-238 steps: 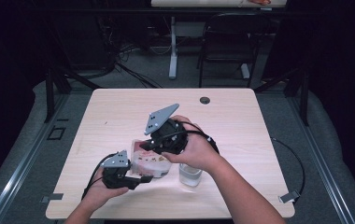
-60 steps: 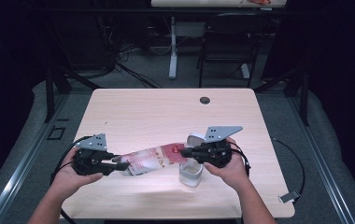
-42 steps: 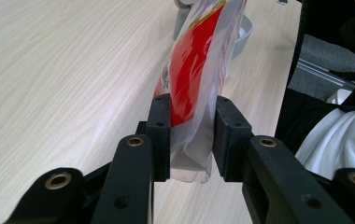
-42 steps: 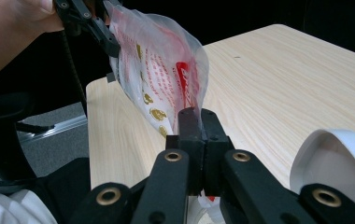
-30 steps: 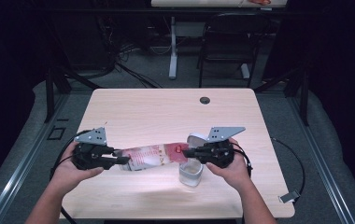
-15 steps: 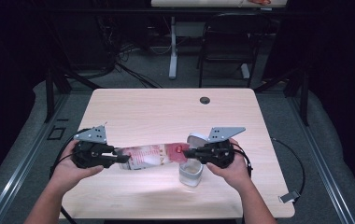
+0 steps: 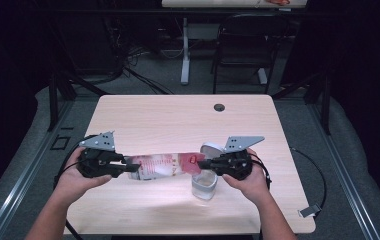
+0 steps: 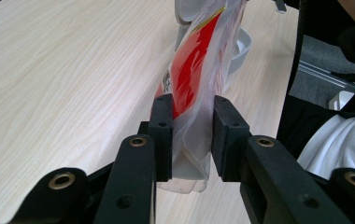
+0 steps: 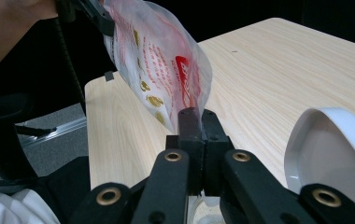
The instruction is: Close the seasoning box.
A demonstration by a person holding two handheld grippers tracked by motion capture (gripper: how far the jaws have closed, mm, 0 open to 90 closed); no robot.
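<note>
Both forearms enter from below and spread outward. The left hand (image 7: 73,177) holds the left tongs (image 7: 130,167) level, tips pointing toward the right tongs (image 7: 200,163); its jaws stand partly closed, pads (image 8: 162,122) pressing on thin material between them. The right hand (image 7: 250,180) holds its tongs level, tips facing the left tongs, jaws fully pinched together.

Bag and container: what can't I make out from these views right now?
- Bag contents: in all three views, the printed red film hides them.
- Bag print: too small in the high view, blurred in the right gripper view.
- Container inside: too small and dim in the high view; cut by the right gripper view's bottom edge, behind its shut jaws.
- Lid: cut off by the right edge.
</note>
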